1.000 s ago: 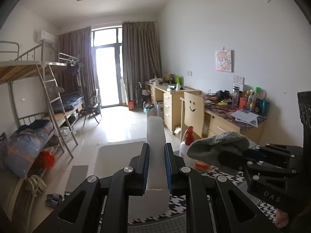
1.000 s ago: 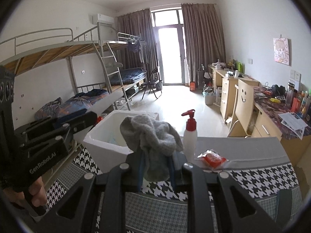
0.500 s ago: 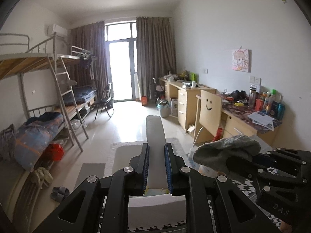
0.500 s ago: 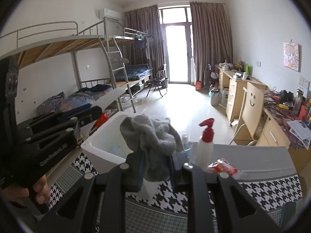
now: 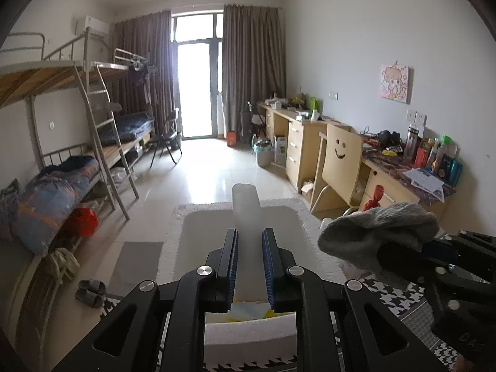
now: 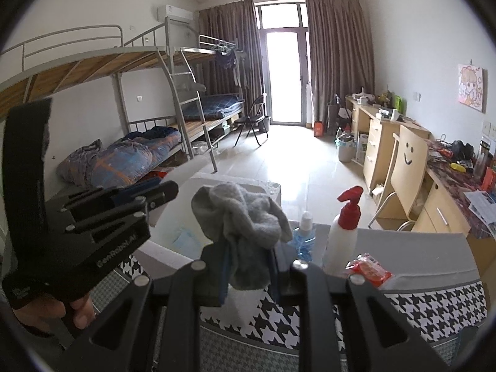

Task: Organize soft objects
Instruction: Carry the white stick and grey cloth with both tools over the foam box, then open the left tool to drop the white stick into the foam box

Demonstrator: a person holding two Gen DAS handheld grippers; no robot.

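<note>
Right wrist view: right tool clenched on grey sock, held above the bench beside the foam box. Left tool clenched on the box lid, holding it up. Risks: lid slips and shuts the opening; sock snags on the rim or drapes outside; sweep tips the spray bottle nearby.

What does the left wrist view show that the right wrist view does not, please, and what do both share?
Only the left wrist view shows the slippers on the floor and the white foam lid gripped in the left tool.

Only the right wrist view shows the blue bottle, the red packet and the hand holding the left tool.

Both show the grey sock in the right tool and the white foam box.
</note>
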